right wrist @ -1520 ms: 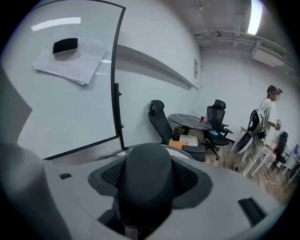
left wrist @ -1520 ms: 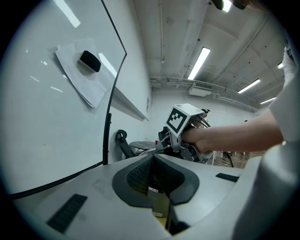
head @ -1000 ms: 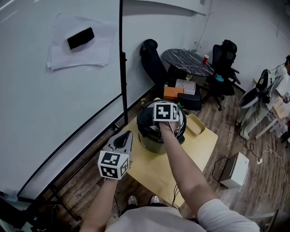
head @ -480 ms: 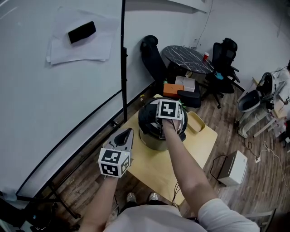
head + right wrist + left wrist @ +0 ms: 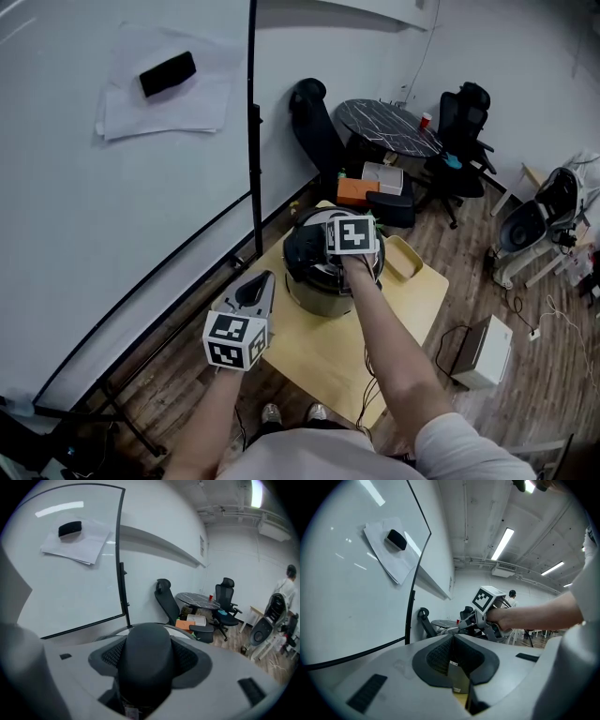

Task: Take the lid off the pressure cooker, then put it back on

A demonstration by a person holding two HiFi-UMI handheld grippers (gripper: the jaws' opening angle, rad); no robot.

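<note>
Pressure cooker lid (image 5: 305, 247) is in our grasp: the fingers (image 5: 108, 657) of our right gripper (image 5: 146, 665) are clenched on its black knob (image 5: 145, 641), one pad pressed to each side. Directly beneath those fingers the lid lies on top of the pressure cooker (image 5: 314, 289), and a strip of its metal rim curves just past the knob. We cannot tell whether it is locked in place.

Our left gripper (image 5: 452, 641) hangs to the left of the right fingers and nearer to us, well apart from the cooker. Its fingers (image 5: 436, 657) are closed tip to tip with nothing between them, and a sliver of the pale wooden desk (image 5: 412, 298) shows below them. The left fingers point toward the right gripper and the hand (image 5: 506, 618) holding it.

The cooker stands on that desk, and just right of the right fingers a shallow beige tray (image 5: 405, 259) lies on the desk's far corner.

To the left of both pairs of fingers stands a whiteboard (image 5: 112, 216), with sheets of paper (image 5: 127, 117) and a black eraser (image 5: 167, 75) stuck high on it. Beyond the right fingers we see an orange box (image 5: 359, 193), a round dark table (image 5: 389, 127) and black office chairs (image 5: 464, 117). Off to the right, a white box (image 5: 483, 352) sits on the wooden floor.
</note>
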